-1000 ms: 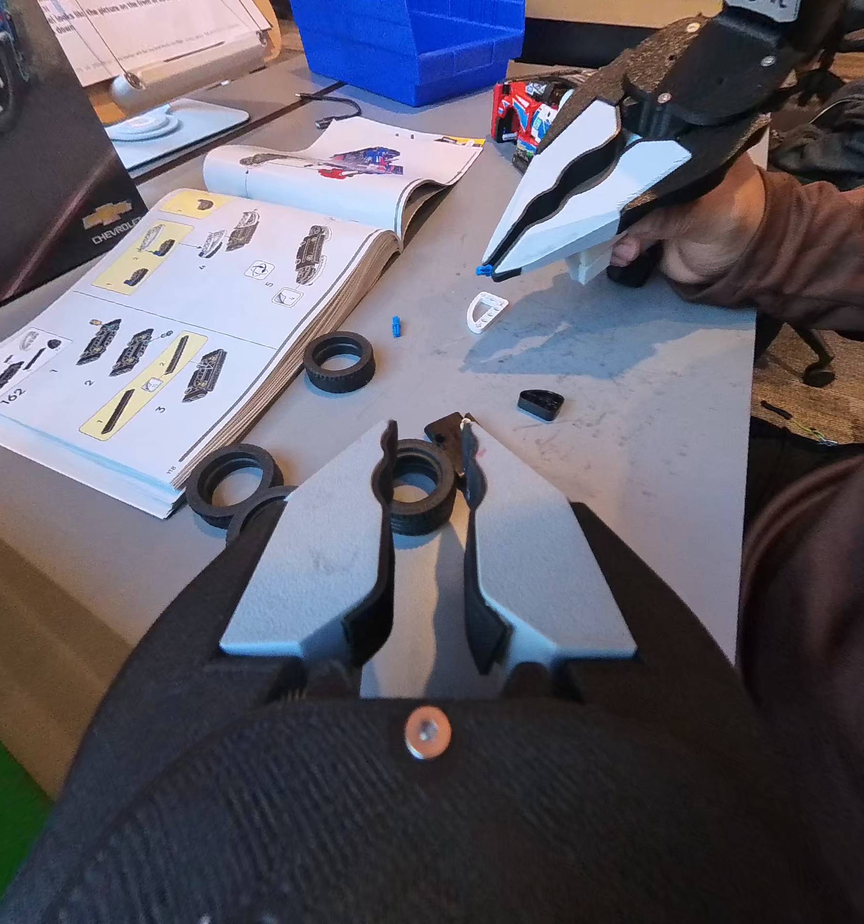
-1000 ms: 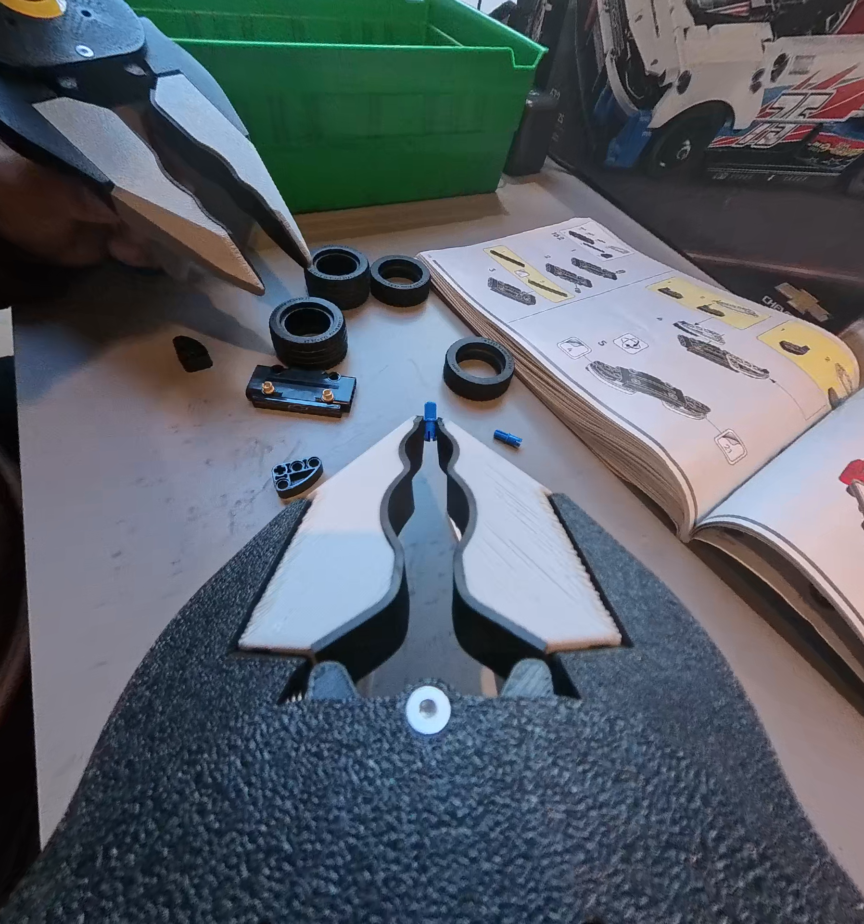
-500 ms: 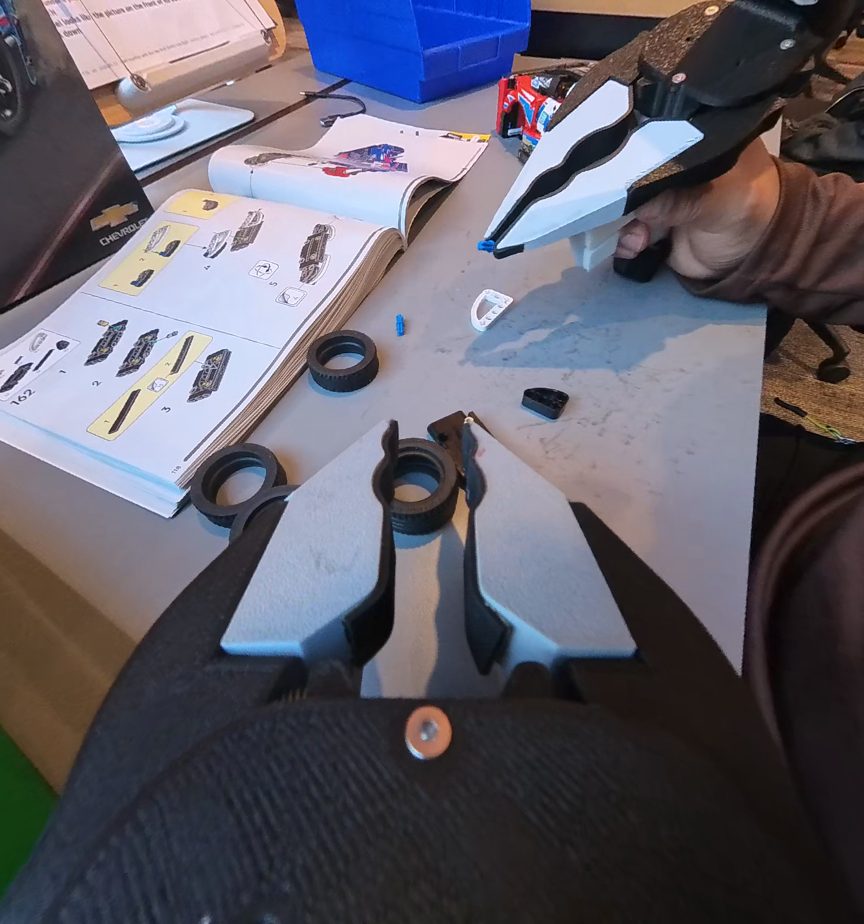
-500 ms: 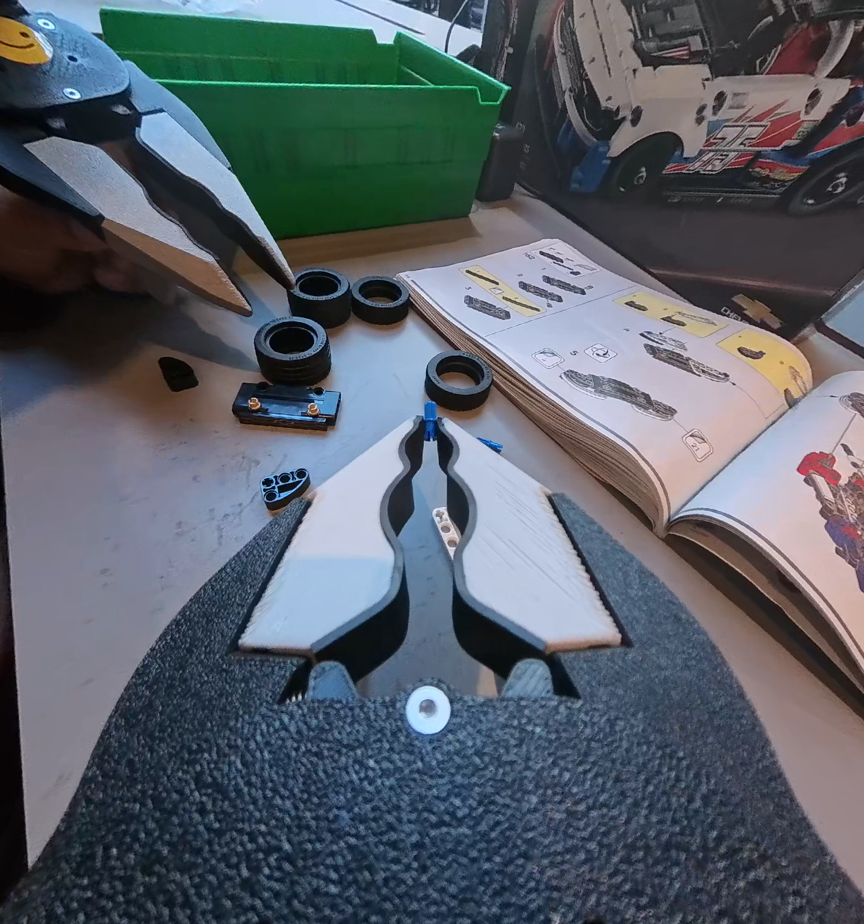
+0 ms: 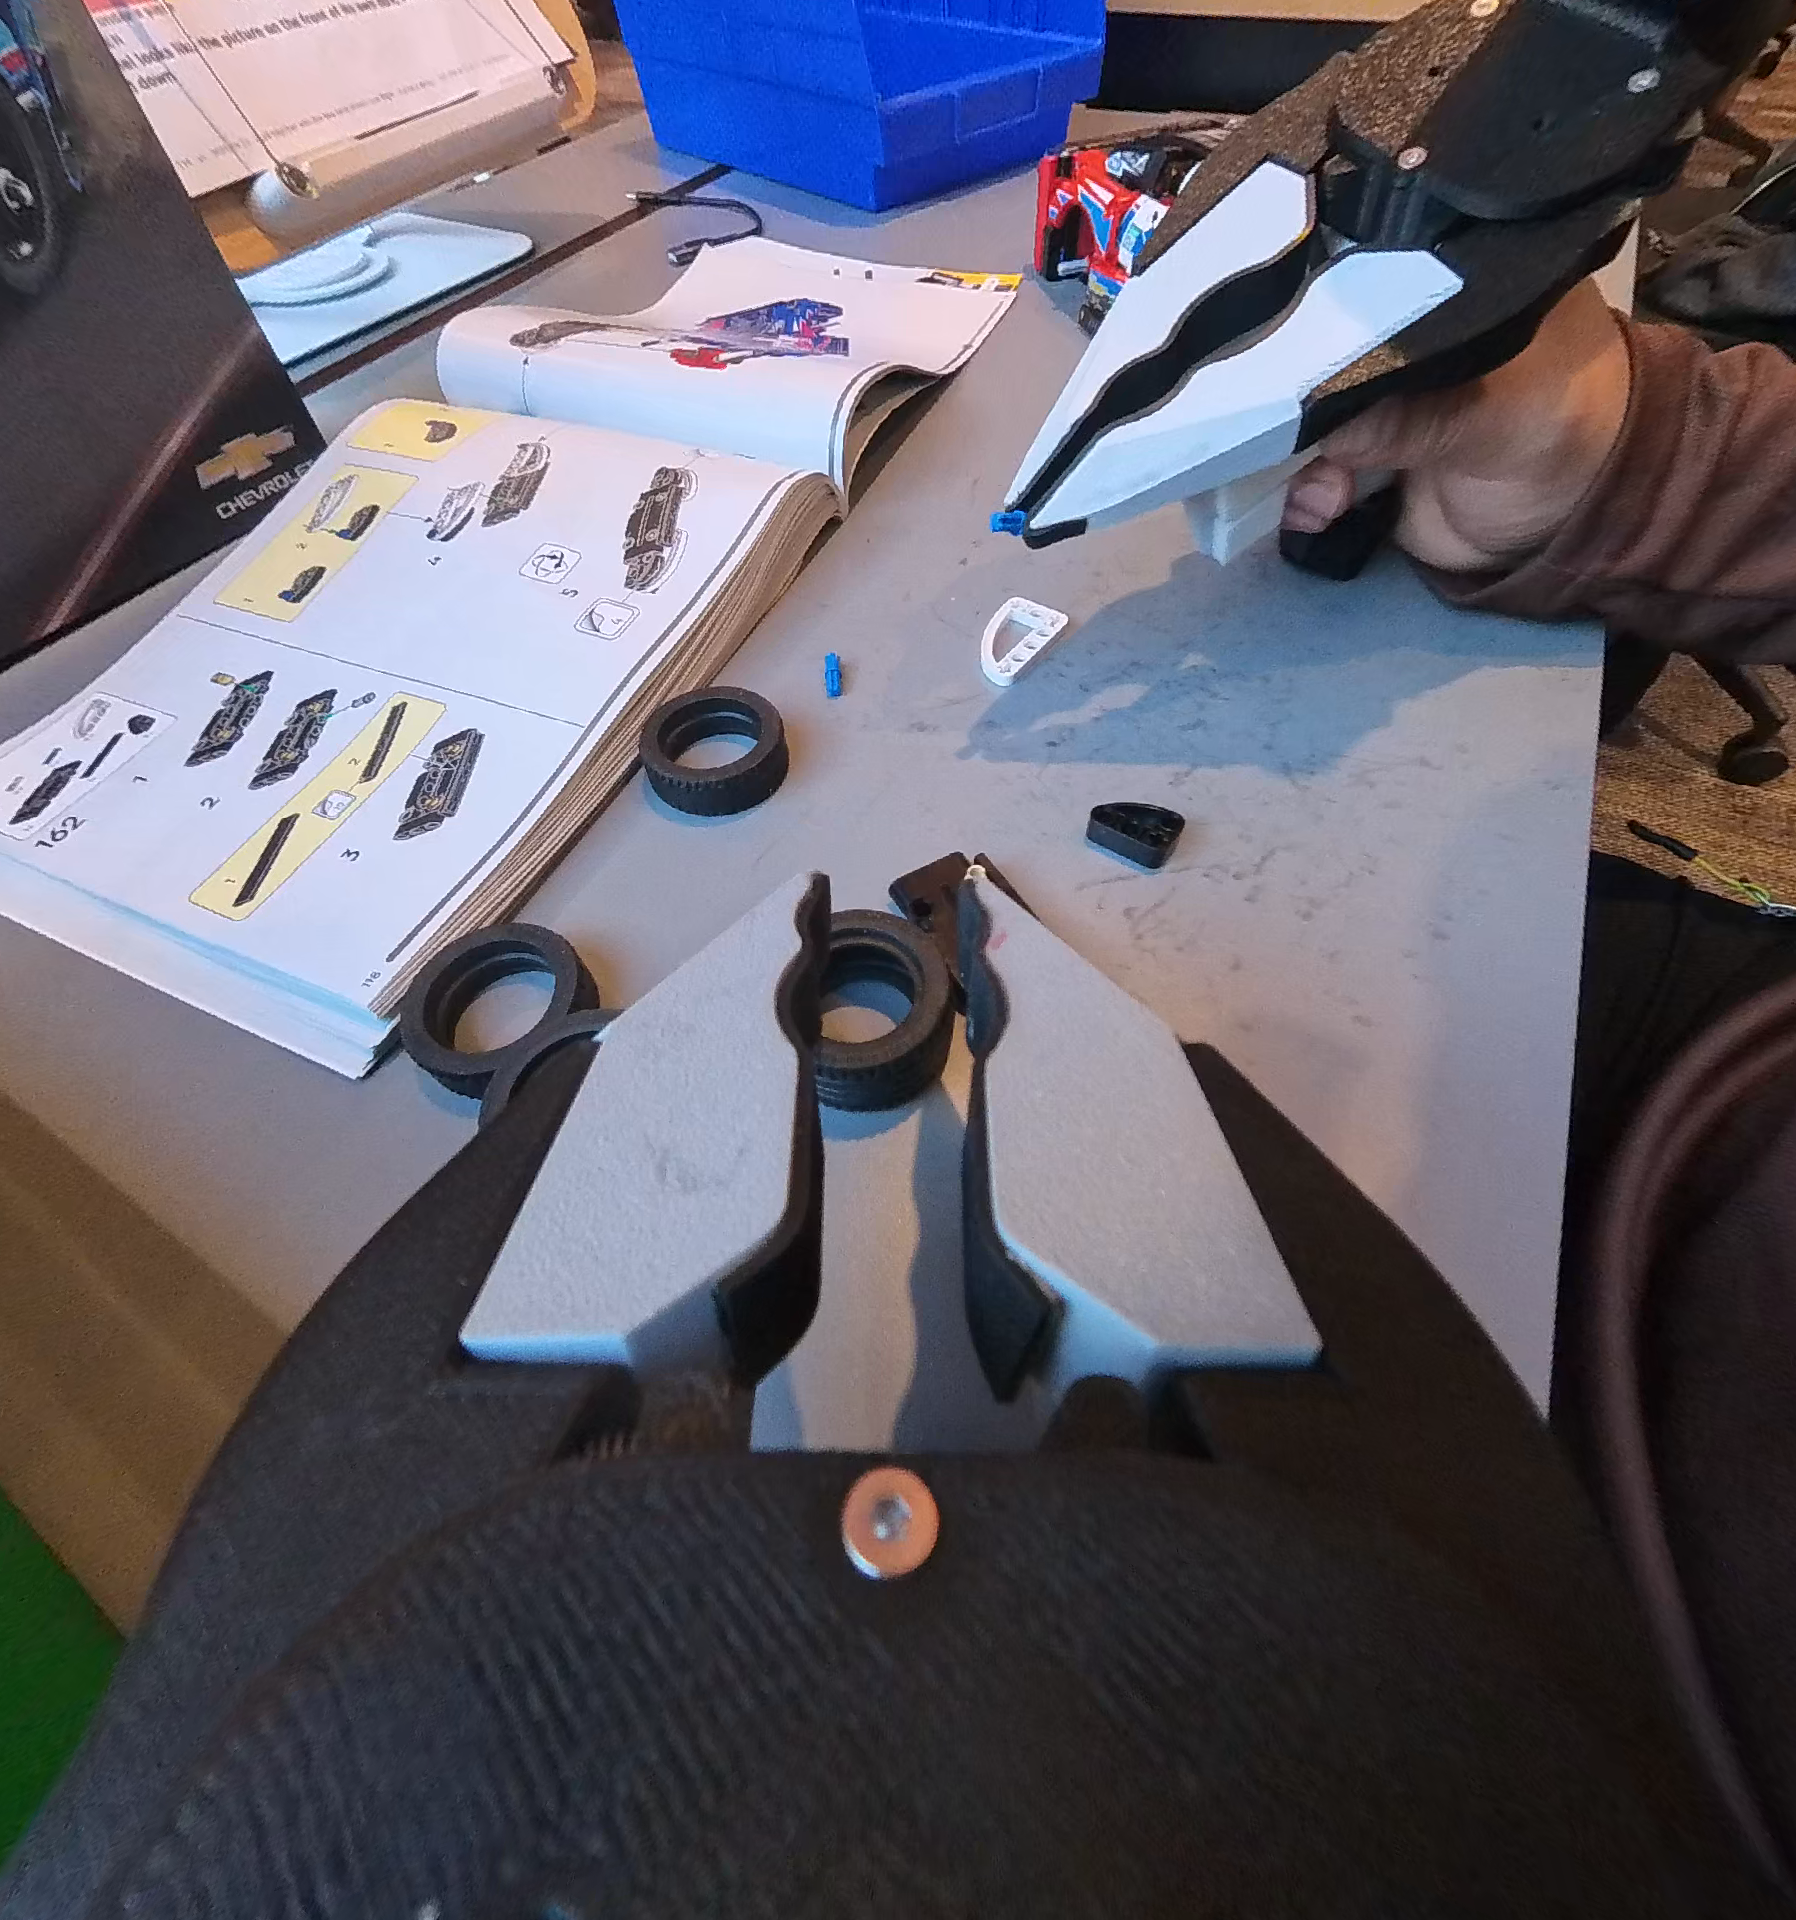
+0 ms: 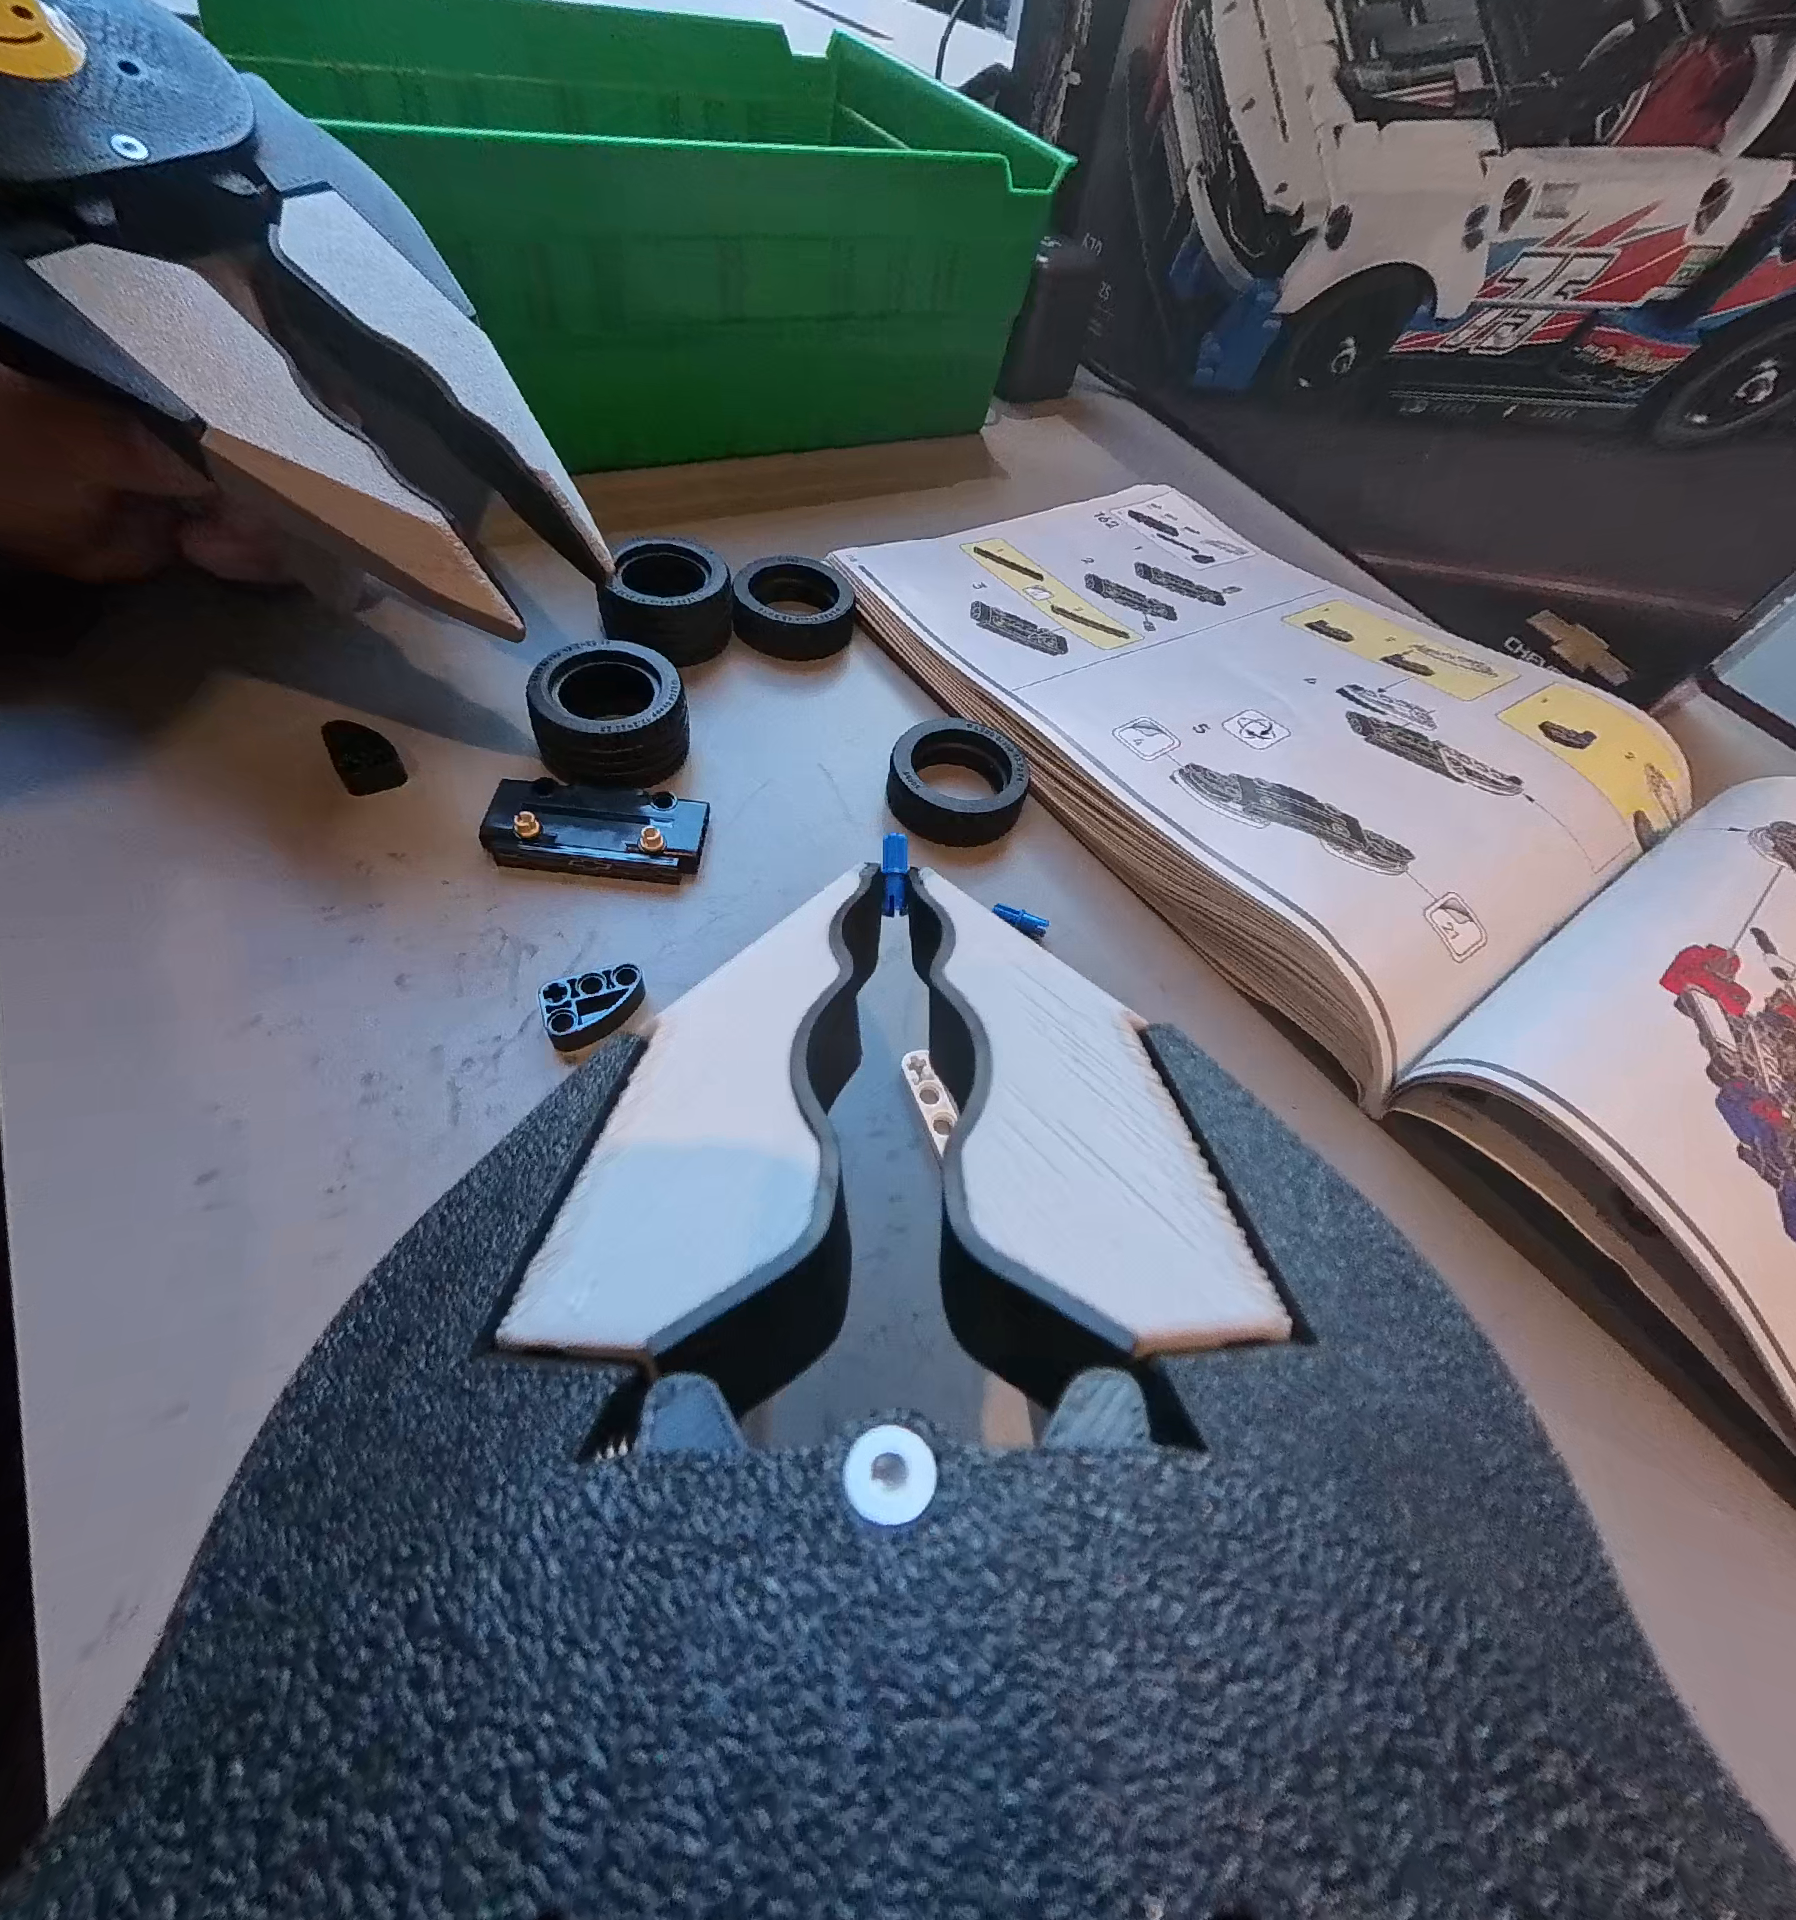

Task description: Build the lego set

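My right gripper [image 6: 892, 883] is shut on a small blue pin [image 6: 892, 871] and holds it above the grey table; it also shows in the left wrist view [image 5: 1019, 525]. My left gripper [image 5: 894, 883] is open and empty, hovering over a black tyre [image 5: 878, 1023]. It shows in the right wrist view [image 6: 561, 603] over the tyres. A black plate piece with two gold pins [image 6: 595, 831] lies beside that tyre [image 6: 608, 712]. A white curved beam [image 5: 1021, 639] and a loose blue pin [image 5: 833, 673] lie below my right gripper.
The open instruction book [image 6: 1237, 748] lies on the right, with more tyres [image 6: 792, 606] [image 6: 956, 779] by it. Small black beams [image 6: 590, 1006] [image 6: 362, 756] lie loose. A green bin [image 6: 686, 260], a blue bin [image 5: 863, 83] and the set's box [image 6: 1496, 260] stand behind.
My right gripper has risen a little and drawn back with the blue pin, so the white beam now shows beneath it. My left gripper has barely moved.
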The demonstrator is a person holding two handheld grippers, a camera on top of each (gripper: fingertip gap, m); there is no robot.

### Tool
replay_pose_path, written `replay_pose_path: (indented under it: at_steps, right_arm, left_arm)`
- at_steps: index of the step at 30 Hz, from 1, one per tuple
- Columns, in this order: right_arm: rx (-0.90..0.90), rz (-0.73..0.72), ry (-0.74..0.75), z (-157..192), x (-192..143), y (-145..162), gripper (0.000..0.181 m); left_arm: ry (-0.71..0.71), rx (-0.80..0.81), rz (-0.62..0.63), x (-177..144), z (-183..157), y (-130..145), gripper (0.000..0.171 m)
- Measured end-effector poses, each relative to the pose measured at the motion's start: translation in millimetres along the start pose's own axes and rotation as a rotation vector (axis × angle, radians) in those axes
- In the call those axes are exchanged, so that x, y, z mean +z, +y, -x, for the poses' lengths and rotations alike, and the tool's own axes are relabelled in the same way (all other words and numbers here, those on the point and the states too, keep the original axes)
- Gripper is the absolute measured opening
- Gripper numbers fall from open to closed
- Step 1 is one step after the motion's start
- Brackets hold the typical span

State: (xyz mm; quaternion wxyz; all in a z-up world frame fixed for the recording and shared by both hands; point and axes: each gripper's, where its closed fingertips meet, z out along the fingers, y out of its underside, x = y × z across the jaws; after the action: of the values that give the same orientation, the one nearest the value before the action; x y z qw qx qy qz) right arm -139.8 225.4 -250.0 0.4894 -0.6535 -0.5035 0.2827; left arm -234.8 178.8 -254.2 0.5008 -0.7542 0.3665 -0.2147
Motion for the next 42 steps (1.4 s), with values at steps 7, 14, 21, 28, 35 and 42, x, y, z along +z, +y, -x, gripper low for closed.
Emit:
replay_pose_path:
  at_steps: [7, 14, 21, 28, 35, 42]
  right_arm:
    - [-0.003, 0.003, -0.011, 1.8, 0.4, 0.2, 0.004]
    - [-0.035, 0.02, -0.075, 13.9, 1.4, 2.4, 0.004]
    - [-0.055, 0.034, -0.075, 16.1, 2.7, 4.2, 0.004]
    - [-0.057, 0.035, -0.079, 17.1, 2.6, 4.2, 0.004]
    - [0.021, 0.025, -0.131, 23.5, -7.4, 4.1, 0.004]
    - [0.105, -0.018, -0.13, 16.8, -14.4, -1.0, 0.004]
  left_arm:
    - [0.011, 0.009, 0.022, 2.5, -2.2, 2.4, 0.023]
    - [0.003, 0.057, 0.069, 7.6, -6.1, 7.7, 0.025]
    - [0.0, 0.052, 0.071, 8.0, -5.3, 7.6, 0.025]
    - [-0.006, 0.065, 0.076, 8.8, -5.8, 8.2, 0.024]
    - [0.037, 0.034, 0.066, 8.2, -12.4, 5.9, 0.024]
    - [0.198, 0.058, 0.226, 23.0, -46.2, 2.3, 0.032]
